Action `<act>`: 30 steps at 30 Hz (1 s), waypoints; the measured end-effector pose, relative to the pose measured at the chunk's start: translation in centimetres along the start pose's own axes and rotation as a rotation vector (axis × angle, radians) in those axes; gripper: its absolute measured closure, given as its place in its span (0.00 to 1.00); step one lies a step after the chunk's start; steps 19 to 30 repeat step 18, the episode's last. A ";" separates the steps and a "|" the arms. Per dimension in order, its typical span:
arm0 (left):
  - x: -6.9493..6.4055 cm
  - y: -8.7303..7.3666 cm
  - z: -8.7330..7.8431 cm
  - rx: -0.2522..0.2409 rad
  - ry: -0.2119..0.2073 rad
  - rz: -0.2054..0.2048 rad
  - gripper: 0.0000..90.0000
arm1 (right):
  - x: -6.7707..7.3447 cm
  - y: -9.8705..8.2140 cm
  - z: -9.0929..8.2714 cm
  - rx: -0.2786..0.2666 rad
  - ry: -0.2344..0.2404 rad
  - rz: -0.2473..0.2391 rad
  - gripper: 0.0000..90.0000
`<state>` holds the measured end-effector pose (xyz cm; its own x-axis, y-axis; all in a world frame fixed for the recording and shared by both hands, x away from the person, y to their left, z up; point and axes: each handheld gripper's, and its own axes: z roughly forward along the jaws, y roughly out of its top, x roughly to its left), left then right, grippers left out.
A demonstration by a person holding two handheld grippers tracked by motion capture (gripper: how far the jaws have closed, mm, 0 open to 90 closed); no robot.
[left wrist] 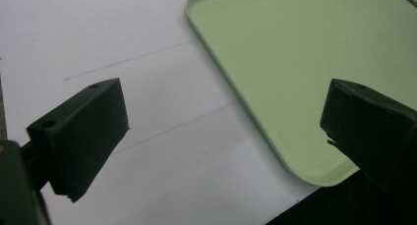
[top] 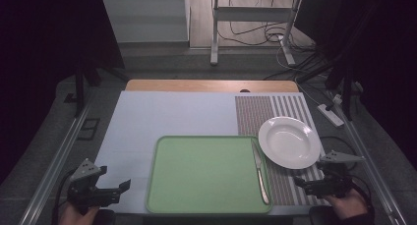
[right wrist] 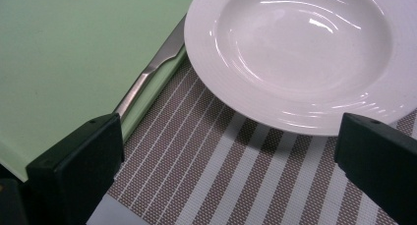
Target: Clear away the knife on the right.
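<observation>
Green tray point(top: 206, 171) lies between my grippers, holding a knife point(top: 260, 172) along its edge nearest my right gripper point(top: 306, 185). Just beyond that gripper sits an empty white plate point(top: 289, 142) on a striped mat point(top: 255, 112). Bare white surface point(top: 162, 114) spreads ahead of my left gripper point(top: 118, 189). Both jaws gape wide, holding nothing.

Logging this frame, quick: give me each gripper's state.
Left gripper: open, holding nothing, beside the green tray.
Right gripper: open, holding nothing, near the white plate.
</observation>
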<state>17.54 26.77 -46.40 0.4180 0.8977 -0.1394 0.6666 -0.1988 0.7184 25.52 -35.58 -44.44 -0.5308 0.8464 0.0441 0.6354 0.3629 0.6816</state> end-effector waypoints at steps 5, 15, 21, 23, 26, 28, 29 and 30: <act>-0.1 0.0 0.0 0.001 0.002 0.008 0.04 | 0.0 -0.2 -0.2 0.011 -0.018 -0.005 0.00; -0.1 0.0 0.0 -0.002 0.001 0.007 0.04 | 0.1 -0.4 -0.2 0.039 -0.041 -0.003 0.00; -0.1 0.0 0.0 0.000 0.000 0.008 0.04 | 0.1 -0.4 -0.2 0.043 -0.041 -0.004 0.00; -0.1 0.0 0.0 0.000 0.000 0.008 0.04 | 0.1 -0.4 -0.2 0.043 -0.041 -0.004 0.00; -0.1 0.0 0.0 0.000 0.000 0.008 0.04 | 0.1 -0.4 -0.2 0.043 -0.041 -0.004 0.00; -0.1 0.0 0.0 0.000 0.000 0.008 0.04 | 0.1 -0.4 -0.2 0.043 -0.041 -0.004 0.00; -0.1 0.0 0.0 0.000 0.000 0.008 0.04 | 0.1 -0.4 -0.2 0.043 -0.041 -0.004 0.00; -0.1 0.0 0.0 0.000 0.000 0.008 0.04 | 0.1 -0.4 -0.2 0.043 -0.041 -0.004 0.00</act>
